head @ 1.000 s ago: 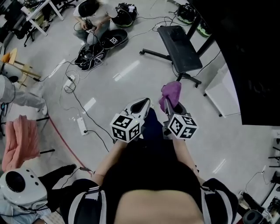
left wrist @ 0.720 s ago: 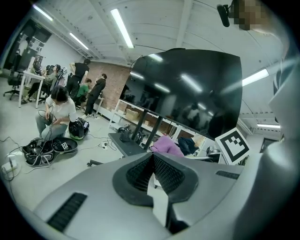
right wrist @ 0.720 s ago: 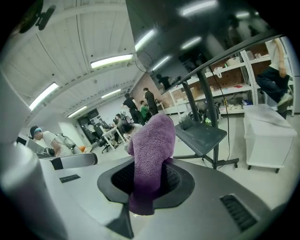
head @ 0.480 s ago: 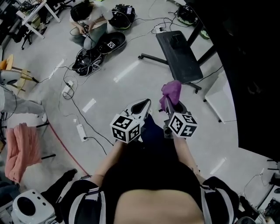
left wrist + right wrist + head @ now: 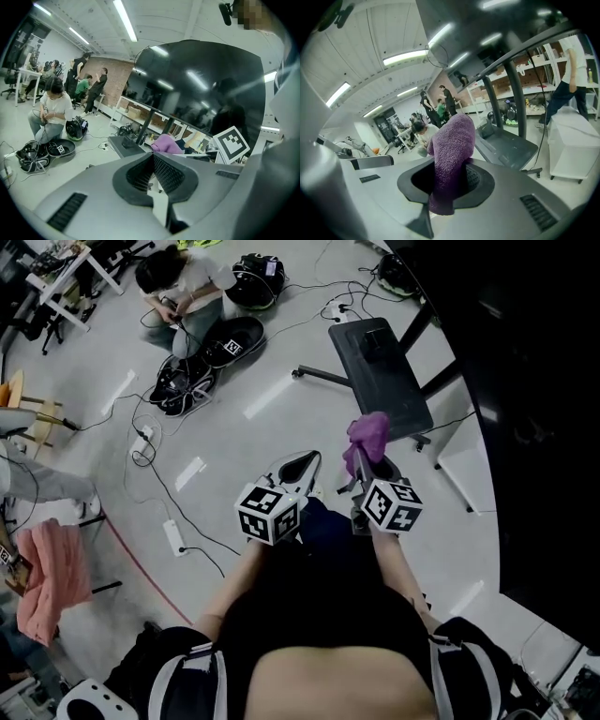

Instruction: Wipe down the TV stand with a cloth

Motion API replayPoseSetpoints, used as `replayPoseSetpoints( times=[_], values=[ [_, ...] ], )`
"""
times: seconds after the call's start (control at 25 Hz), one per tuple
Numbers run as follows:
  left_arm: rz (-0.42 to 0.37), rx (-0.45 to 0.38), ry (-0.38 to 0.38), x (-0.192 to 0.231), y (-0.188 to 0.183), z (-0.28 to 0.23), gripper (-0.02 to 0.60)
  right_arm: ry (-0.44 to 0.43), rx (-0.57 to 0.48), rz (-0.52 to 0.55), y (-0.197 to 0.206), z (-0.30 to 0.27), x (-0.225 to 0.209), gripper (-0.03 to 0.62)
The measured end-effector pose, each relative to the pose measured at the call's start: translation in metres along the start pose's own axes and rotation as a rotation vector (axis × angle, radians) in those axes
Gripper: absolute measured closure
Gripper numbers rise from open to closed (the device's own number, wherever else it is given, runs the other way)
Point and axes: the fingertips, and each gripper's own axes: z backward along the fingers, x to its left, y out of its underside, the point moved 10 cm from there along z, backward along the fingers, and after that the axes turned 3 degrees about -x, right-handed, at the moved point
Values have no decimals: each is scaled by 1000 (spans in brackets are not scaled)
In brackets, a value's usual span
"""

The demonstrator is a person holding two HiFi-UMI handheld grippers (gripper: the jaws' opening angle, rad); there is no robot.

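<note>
Against the frame half a second back, the head view has swung. The TV stand's flat dark base point(image 5: 380, 357) now sits closer above the grippers, the seated person point(image 5: 178, 282) has slid toward the upper left corner, and the black TV screen point(image 5: 534, 381) fills more of the right side. Both grippers keep their places in the picture.

The right gripper point(image 5: 370, 470) is pinching the purple cloth point(image 5: 367, 435). It is a nubbly terry cloth, bunched into a lump that stands up out of the jaws. In the right gripper view a short tail hangs below them. The cloth is well short of the stand and touches nothing else. The left gripper point(image 5: 298, 468) has its jaws pressed together with nothing between them.

Pale floor point(image 5: 234, 446) lies open between the grippers and the stand base. The base's front leg reaches left. A white box point(image 5: 459, 465) stands just right of the base, under the screen's edge. Loose cables point(image 5: 155, 442) trail across the floor to the left, well apart from the stand.
</note>
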Motion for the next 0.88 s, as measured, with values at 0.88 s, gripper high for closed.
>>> replayPoseSetpoints(
  times=[0.88],
  values=[
    [-51,36,-7,33,-39,-109,575,-13,22,-7,-57,-87,-54,505]
  ],
)
